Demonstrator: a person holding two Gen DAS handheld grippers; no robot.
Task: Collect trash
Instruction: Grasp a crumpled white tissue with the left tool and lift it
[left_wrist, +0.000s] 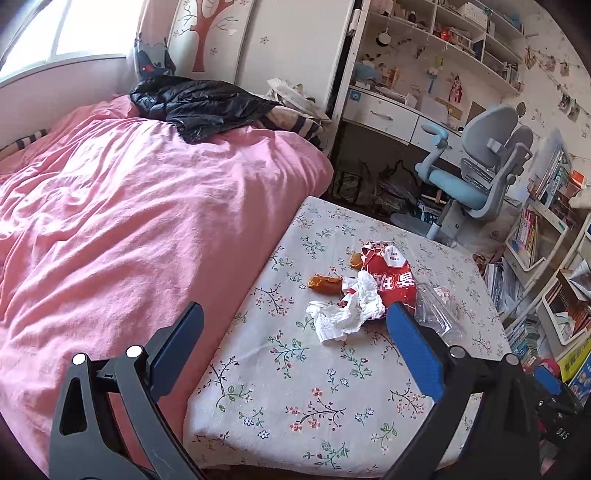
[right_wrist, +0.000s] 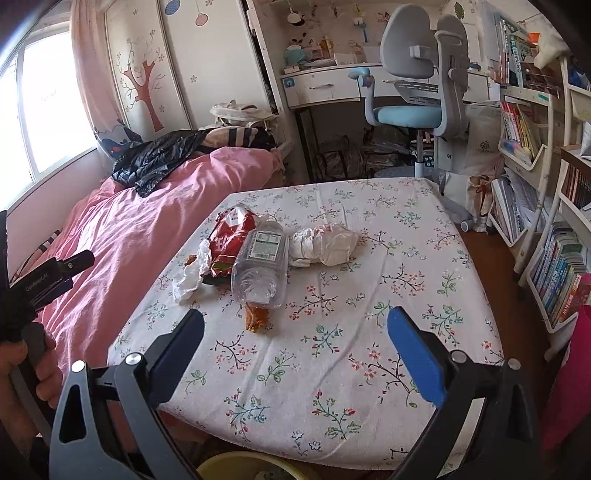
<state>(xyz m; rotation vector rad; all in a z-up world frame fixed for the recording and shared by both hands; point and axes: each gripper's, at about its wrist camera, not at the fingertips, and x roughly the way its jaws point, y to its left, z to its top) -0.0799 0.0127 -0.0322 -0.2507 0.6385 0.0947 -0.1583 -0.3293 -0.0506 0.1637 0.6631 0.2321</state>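
**Trash heaped mid-bench, both grippers spread above the near edge**

Taking the clear plastic bottle (right_wrist: 260, 264) as the landmark and going left to right in the right wrist view:

Far left of the bottle, off the bench: pink bed cover (right_wrist: 147, 206) with a black plastic bag (right_wrist: 155, 158) crumpled at its far end. At the left frame edge, a hand wrapped around the grip of the left gripper's body.

Just left of the bottle: crumpled white tissue (right_wrist: 190, 275), then a torn red snack wrapper (right_wrist: 231, 236) touching the bottle's side. Small brown scrap (right_wrist: 190, 259) peeking out beside the tissue.

Bottle itself: lying on its side on the floral-clothed bench (right_wrist: 388, 280), label up, neck end towards the camera. Orange-brown food piece (right_wrist: 256, 317) touching that near end.

Just right of the bottle: wadded white paper bundle (right_wrist: 325, 242), touching it.

Well beyond the bottle, past the bench's far edge: blue-seated grey desk chair (right_wrist: 413, 85). Far right: bookshelves (right_wrist: 554, 236).

Right gripper (right_wrist: 295, 328): fingers spread wide, nothing between them, hanging over the near part of the bench short of the food piece.

Left gripper (left_wrist: 295, 325): fingers likewise spread wide and holding nothing, tissue (left_wrist: 343, 310) and wrapper (left_wrist: 393, 277) showing between the tips, bottle (left_wrist: 436, 306) partly hidden behind the right-hand finger
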